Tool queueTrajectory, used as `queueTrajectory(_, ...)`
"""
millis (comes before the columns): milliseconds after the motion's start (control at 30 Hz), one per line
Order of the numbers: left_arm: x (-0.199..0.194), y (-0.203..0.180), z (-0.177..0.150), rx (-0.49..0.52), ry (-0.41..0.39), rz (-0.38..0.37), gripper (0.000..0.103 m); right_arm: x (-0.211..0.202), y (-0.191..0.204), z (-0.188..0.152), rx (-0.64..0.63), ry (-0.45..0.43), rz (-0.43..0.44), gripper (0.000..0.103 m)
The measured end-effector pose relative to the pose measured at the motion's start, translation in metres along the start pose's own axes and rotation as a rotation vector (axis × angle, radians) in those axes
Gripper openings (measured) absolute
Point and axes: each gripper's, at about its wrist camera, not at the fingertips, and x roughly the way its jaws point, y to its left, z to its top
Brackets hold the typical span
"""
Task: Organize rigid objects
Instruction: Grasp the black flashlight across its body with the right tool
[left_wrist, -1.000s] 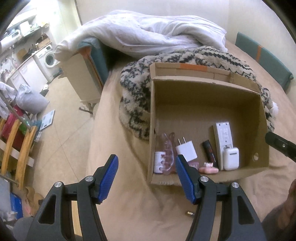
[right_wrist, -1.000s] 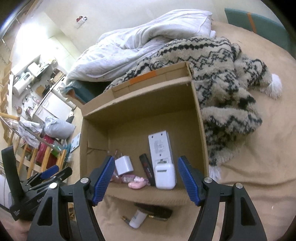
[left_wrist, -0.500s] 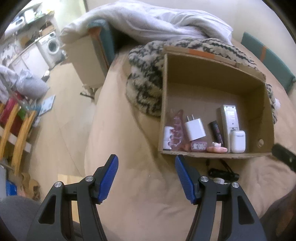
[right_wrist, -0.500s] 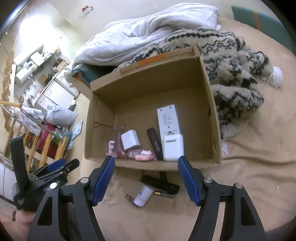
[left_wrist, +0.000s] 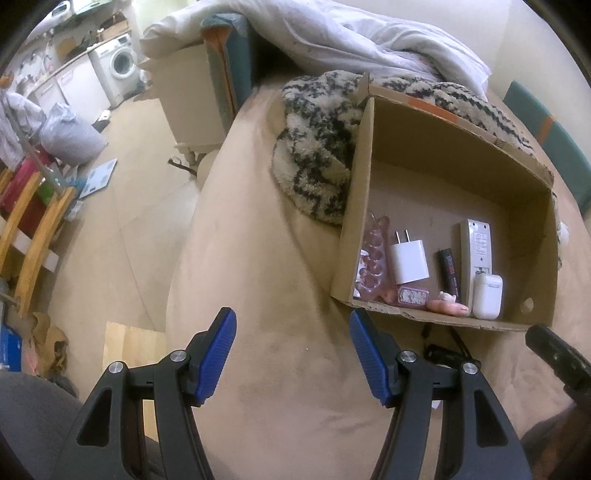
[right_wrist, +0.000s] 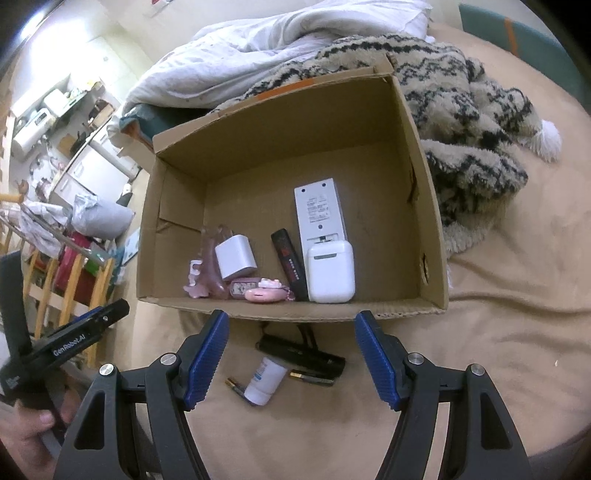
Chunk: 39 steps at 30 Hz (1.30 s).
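Grippers: right gripper (right_wrist: 290, 356) is being held wide with nothing between its jaws, which have just been opening; left gripper (left_wrist: 291, 356) is being held about half open and empty, over bare bedcover (left_wrist: 258, 258).
Loose items: white tube (right_wrist: 266, 380), black device (right_wrist: 301, 354) and two batteries (right_wrist: 310, 377) are being left just outside the box's near wall, likely next for collection.
Box: cardboard box (right_wrist: 430, 236) is being used as the sorting bin.
Contents: earbud case (right_wrist: 331, 271), remote (right_wrist: 319, 214), charger (right_wrist: 235, 257) are being kept in a row along the near wall.
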Motion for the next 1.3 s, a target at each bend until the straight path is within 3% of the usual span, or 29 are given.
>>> queueTrajectory(200, -0.002, -0.003, -0.001, 0.013, -0.004, 0.010, 0.061, -0.005, 0.002, -0.005, -0.007, -0.003, 0.009, 0.077)
queueTrajectory(333, -0.005, -0.005, -0.002, 0.012, -0.005, -0.006, 0.061, -0.004, -0.007, -0.012, 0.066, 0.006, 0.044, 0.077)
queueTrajectory(567, -0.008, -0.011, -0.003, 0.016, 0.001, -0.038, 0.061, 0.028, -0.018, -0.026, 0.163, 0.129, 0.008, 0.077)
queueTrajectory(767, -0.008, -0.018, -0.005, 0.039, 0.014, -0.064, 0.061, 0.072, -0.024, -0.035, 0.347, 0.256, -0.022, 0.077)
queueTrajectory(800, -0.008, -0.020, -0.006, 0.040, 0.016, -0.068, 0.061, 0.079, -0.019, -0.035, 0.354, 0.264, -0.040, 0.081)
queueTrajectory(867, -0.009, -0.020, -0.006, 0.039, 0.016, -0.072, 0.061, 0.093, -0.010, -0.032, 0.337, 0.281, -0.104, 0.097)
queueTrajectory(900, -0.009, -0.019, -0.006, 0.039, 0.015, -0.071, 0.061, 0.099, -0.006, -0.032, 0.327, 0.286, -0.125, 0.100)
queueTrajectory(1100, -0.008, -0.014, -0.007, 0.022, 0.022, -0.066, 0.061, 0.128, 0.022, -0.029, 0.190, 0.302, -0.300, 0.103)
queueTrajectory(1200, -0.007, -0.013, -0.007, 0.020, 0.027, -0.065, 0.061, 0.126, 0.026, -0.032, 0.152, 0.282, -0.315, 0.103)
queueTrajectory(1233, -0.006, -0.013, -0.008, 0.021, 0.028, -0.063, 0.061, 0.123, 0.027, -0.033, 0.141, 0.273, -0.321, 0.094)
queueTrajectory(1300, -0.006, -0.013, -0.008, 0.023, 0.032, -0.064, 0.061, 0.117, 0.025, -0.034, 0.128, 0.273, -0.283, 0.094)
